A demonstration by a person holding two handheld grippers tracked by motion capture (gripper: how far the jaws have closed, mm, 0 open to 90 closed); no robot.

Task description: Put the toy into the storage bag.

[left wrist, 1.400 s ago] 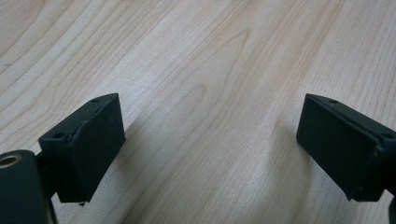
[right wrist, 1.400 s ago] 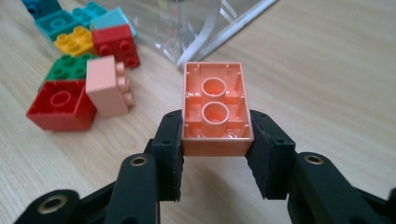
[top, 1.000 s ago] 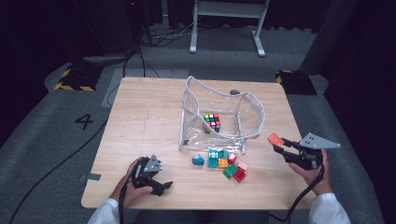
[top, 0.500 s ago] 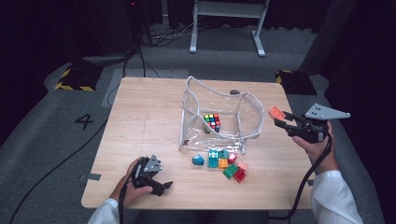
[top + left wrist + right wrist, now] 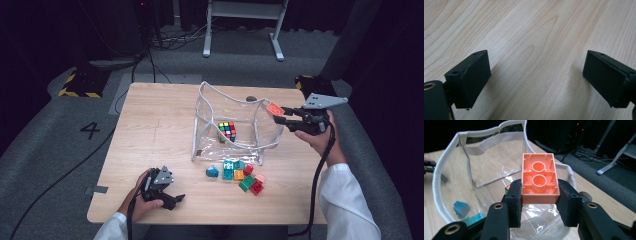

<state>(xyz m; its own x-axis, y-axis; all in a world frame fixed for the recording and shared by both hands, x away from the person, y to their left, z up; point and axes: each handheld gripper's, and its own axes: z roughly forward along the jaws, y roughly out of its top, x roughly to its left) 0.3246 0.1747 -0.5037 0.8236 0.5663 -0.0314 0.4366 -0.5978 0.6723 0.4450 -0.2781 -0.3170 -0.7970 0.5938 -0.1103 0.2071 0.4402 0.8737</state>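
Right gripper (image 5: 539,206): jaws clamped on the two long sides of an orange rectangular plastic building brick (image 5: 539,178), hollow underside facing the camera.
Orange brick's place: held in the air just over the white-trimmed rim of the clear soft plastic pouch (image 5: 235,97), at the pouch's right edge in the high view (image 5: 274,108).
Left gripper (image 5: 536,77): jaws wide apart with nothing between them, resting low over bare wood near the table's front left (image 5: 172,197).
Pouch contents: a multicoloured puzzle cube (image 5: 228,131) lies inside on the pouch floor.
Loose bricks: a cluster of teal, green, orange and red plastic bricks (image 5: 243,175) sits on the table just in front of the pouch, with a single blue brick (image 5: 212,172) just to its left.
Table: a light wooden table (image 5: 150,130) bears all of it.
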